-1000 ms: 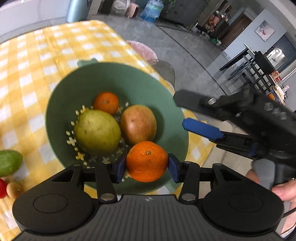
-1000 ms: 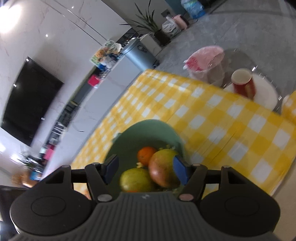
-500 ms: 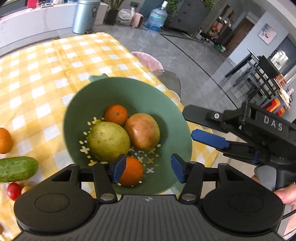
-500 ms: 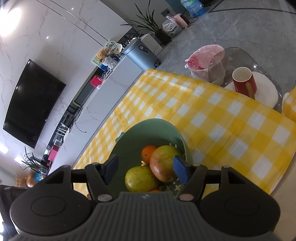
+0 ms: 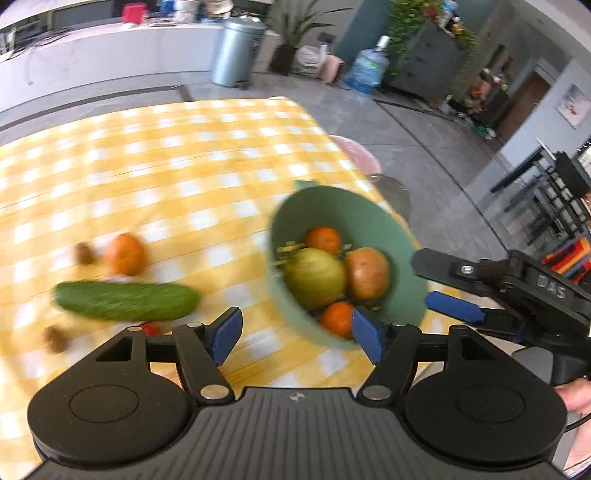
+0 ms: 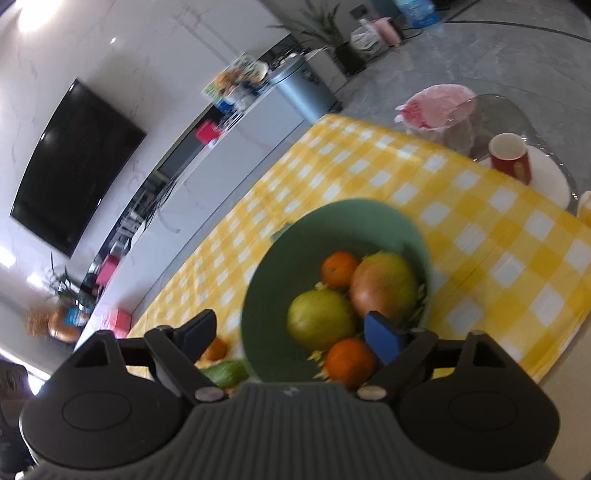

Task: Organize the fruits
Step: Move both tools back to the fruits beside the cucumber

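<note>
Landmark: round green plastic bowl (image 5: 399,236) near the corner of the yellow-checked tablecloth (image 5: 184,155). Left of it: long green cucumber (image 5: 125,301), loose orange (image 5: 124,254). Inside: green pear (image 5: 314,277), reddish mango (image 5: 367,273), two tangerines (image 5: 324,239). Left gripper (image 5: 295,334) jaws opening, nothing between. Right gripper (image 6: 288,332) jaws opening over the bowl, pads clear of it.

A yellow-and-white checked tablecloth (image 5: 192,162) covers the bench. Beyond it, on the grey floor, stand a grey lidded bin (image 5: 236,51), a blue water jug (image 5: 367,70) and a potted plant (image 5: 291,33). A black television (image 6: 74,166) hangs on the white wall. A red cup (image 6: 511,157) sits on a white plate (image 6: 546,177).
</note>
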The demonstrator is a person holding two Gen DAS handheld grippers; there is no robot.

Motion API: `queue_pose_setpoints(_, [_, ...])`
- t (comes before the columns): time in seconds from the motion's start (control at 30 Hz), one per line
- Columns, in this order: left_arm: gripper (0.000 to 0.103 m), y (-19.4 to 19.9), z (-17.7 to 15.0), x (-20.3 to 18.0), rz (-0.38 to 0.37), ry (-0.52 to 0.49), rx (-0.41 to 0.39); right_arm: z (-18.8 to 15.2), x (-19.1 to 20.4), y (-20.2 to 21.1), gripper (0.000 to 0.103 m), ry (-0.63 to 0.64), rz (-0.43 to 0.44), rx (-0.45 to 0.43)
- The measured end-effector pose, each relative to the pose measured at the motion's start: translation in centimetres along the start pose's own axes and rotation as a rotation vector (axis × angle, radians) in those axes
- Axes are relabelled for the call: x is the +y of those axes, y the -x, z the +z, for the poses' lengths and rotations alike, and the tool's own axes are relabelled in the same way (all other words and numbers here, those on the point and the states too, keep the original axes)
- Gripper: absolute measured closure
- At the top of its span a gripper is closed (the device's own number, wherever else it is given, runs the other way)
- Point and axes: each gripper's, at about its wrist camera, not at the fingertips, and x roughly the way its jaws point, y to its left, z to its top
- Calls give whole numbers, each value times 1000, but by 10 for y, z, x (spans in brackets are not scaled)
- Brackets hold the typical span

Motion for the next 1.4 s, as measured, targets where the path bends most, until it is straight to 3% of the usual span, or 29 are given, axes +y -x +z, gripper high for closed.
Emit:
queue_pose_setpoints(0.3, [22, 54, -12, 52, 108, 70, -33, -31, 59, -17, 11, 134, 16, 85])
queue_pose_setpoints(0.33, [22, 59, -15, 57, 115, 78, -37, -37, 67, -20, 14, 158, 19, 95])
queue_pose_setpoints(0.43, [22, 71, -27, 75, 123, 112, -40, -55, 86, -32, 38, 226, 20, 141])
queue_pose_setpoints(0.57, [22, 75, -42, 101, 133, 181, -37, -79, 104, -56, 51, 290, -32, 208])
queue_pose_setpoints(0.73, [22, 77, -62, 125, 208, 203, -46, -103, 115, -89, 52, 364, -165, 254])
queue_pose_setpoints(0.83, [22, 76, -71, 140, 186, 240, -39, -112, 116, -110, 52, 402, -235, 282])
queue_pose_setpoints(1.03, [22, 72, -87, 170, 171, 341, -37, -119, 118, -135, 52, 406, -281, 294])
queue_pose_setpoints(1.4, [22, 67, -100, 187, 184, 387, -30, -134, 132, -162, 52, 515, -353, 281])
